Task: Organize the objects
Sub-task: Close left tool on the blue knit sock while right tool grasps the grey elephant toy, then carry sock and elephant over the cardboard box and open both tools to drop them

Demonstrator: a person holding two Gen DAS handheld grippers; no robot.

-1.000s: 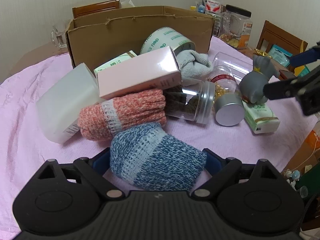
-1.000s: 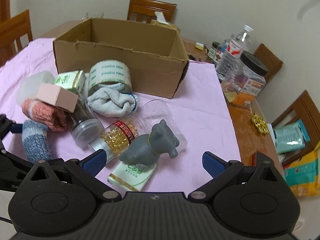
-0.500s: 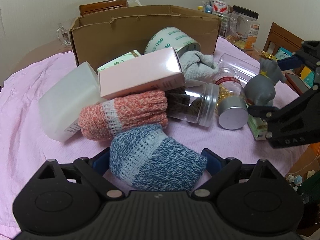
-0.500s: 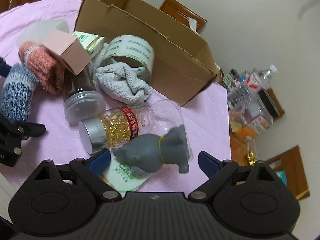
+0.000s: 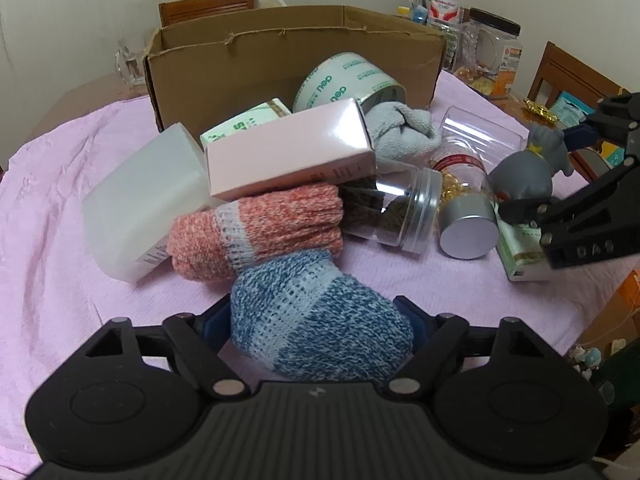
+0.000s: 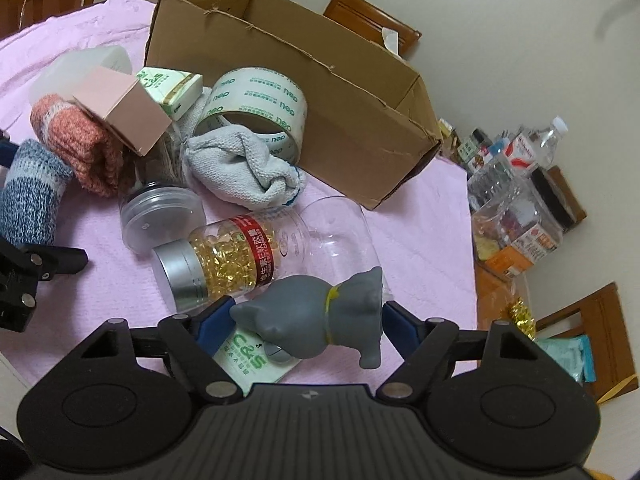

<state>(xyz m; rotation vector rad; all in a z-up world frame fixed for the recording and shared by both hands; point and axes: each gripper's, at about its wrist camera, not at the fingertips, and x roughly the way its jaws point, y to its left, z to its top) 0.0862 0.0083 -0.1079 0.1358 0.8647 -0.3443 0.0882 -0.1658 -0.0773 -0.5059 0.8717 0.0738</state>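
**Wool sock and grey cat figurine both being gripped for the box**

Wool in blue and white is filling the left gripper (image 5: 320, 322): its jaws have just been closing, and the blue pads are now pressing into both sides of the rolled blue sock (image 5: 316, 316), which is lying on the pink tablecloth (image 5: 60, 200) just in front of the rolled orange sock (image 5: 256, 228). The right gripper (image 6: 306, 320) has likewise been closing, and its pads are now meeting the grey cat figurine (image 6: 316, 316) at tail and head; the figurine is lying partly on a green-and-white packet (image 6: 244, 356), beside the capsule bottle (image 6: 224, 256).

Judging by this, the grasping step is finishing on both sides. The next move is probably calling for a clean lift of each item, then a carry over the near wall of the cardboard box (image 6: 320, 92), standing open behind the pile. The sock is soft and may sag; the cat's rounded body may be slipping if squeezed lightly.

Around them, a tape roll (image 6: 256, 108), grey cloth (image 6: 244, 168), pink carton (image 5: 288, 152) and clear jar (image 5: 396, 212) are crowding the cloth. Wooden chairs (image 6: 372, 20) are standing by a pale wall, with bottles and jars cluttering the table's far edge.
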